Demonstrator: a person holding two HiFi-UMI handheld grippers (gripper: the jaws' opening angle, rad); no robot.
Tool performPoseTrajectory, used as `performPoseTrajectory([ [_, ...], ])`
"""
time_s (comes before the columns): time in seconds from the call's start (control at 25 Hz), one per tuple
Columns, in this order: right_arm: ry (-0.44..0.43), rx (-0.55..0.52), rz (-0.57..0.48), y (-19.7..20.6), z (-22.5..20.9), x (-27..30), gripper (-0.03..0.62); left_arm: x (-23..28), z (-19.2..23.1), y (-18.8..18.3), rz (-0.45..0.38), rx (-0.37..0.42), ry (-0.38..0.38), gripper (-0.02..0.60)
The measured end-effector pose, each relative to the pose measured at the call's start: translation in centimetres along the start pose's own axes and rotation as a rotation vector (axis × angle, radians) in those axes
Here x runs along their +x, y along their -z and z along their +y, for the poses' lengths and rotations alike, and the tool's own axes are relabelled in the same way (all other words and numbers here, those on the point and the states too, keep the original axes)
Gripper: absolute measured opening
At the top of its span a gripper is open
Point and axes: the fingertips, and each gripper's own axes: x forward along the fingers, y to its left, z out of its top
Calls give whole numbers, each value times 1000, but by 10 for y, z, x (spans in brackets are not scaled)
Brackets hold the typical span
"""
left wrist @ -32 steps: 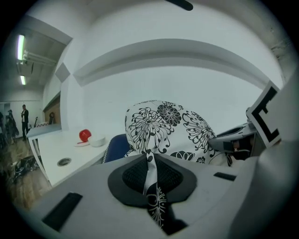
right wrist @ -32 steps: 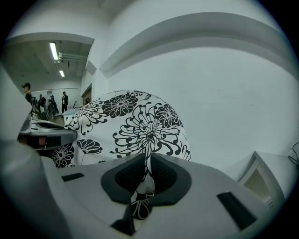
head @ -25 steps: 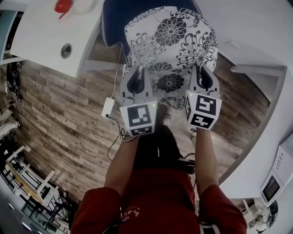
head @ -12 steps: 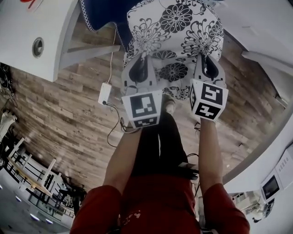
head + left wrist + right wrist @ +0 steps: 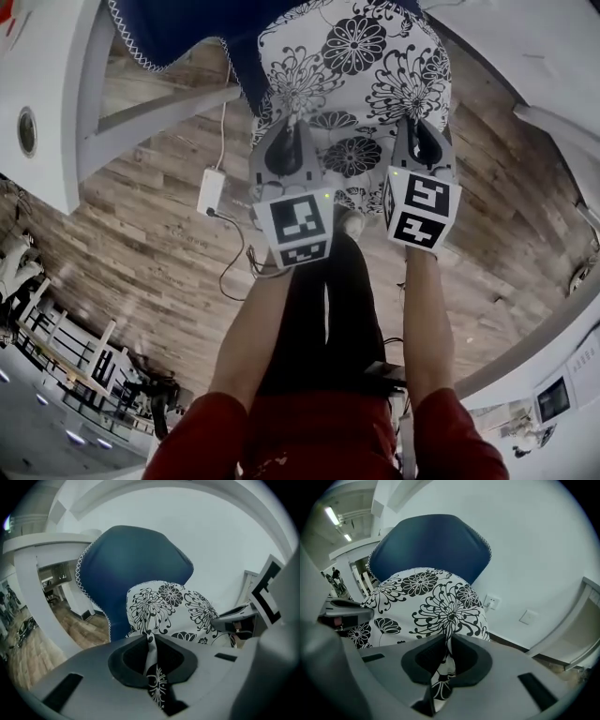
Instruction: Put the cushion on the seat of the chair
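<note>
Head view from above: the black-and-white flowered cushion (image 5: 352, 70) was held by its near edge between two grippers, with the blue chair (image 5: 187, 28) just beyond and to the left of it. The left gripper (image 5: 286, 127) was closed on the near left part of that edge and the right gripper (image 5: 419, 127) on the near right part, the marker cubes turned toward the camera. Whether the cushion touched the seat could not be told.

In the left gripper view, the jaws of the left gripper (image 5: 150, 637) were pressed together on a pinched fold of the cushion (image 5: 164, 606), and the chair (image 5: 136, 555) back was seen rising behind it. In the right gripper view, the jaws of the right gripper (image 5: 449, 641) were likewise clamped on a fold of the cushion (image 5: 436, 602), with the chair (image 5: 431, 541) behind and a wall socket (image 5: 491, 603) on the white wall to the right.

A white desk (image 5: 47, 84) was seen at the far left, and a white adapter (image 5: 210, 190) with its cable lay on the wooden floor (image 5: 141, 244) near the left gripper.
</note>
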Motion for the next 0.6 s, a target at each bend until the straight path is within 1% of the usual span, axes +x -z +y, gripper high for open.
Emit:
performPoseTrajectory([
  [0.28, -10, -18, 25, 19, 5, 32, 46, 29, 6, 31, 27, 10, -13, 43],
  [0.48, -10, -20, 58, 31, 15, 54, 46, 48, 16, 51, 60, -2, -4, 43],
  [0.6, -9, -7, 79, 39, 14, 64, 46, 59, 15, 59, 73, 25, 4, 43],
])
